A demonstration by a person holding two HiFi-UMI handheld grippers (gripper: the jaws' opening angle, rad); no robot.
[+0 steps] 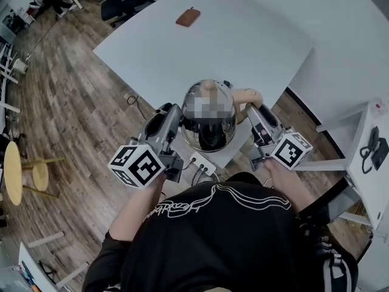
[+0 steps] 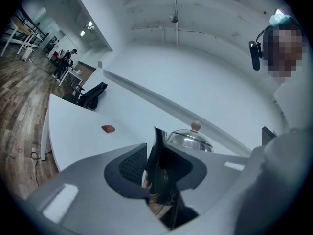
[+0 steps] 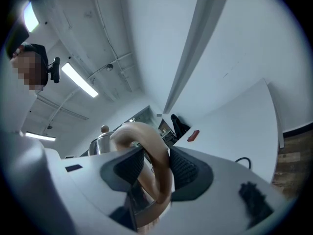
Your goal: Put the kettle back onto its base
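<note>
A shiny steel kettle [image 1: 209, 137] with a wooden lid knob hangs between my two grippers, above the floor at the near edge of the white table [image 1: 243, 41]. My left gripper [image 1: 180, 119] is shut on its dark spout [image 2: 157, 153], with the lid [image 2: 190, 140] showing just beyond. On the other side, my right gripper [image 1: 250, 111] is shut on the curved wooden handle [image 3: 157, 153], which fills the gap between the ribbed pads. In the right gripper view the lid [image 3: 100, 140] shows left of the handle. No kettle base can be made out in any view.
A small brown pouch [image 1: 188, 17] lies far back on the table. A white power strip [image 1: 203, 161] with cables lies on the wooden floor under the kettle. Yellow stools [image 1: 13, 172] stand at the left, and a second white desk [image 1: 364, 181] at the right carries a black object [image 1: 372, 146].
</note>
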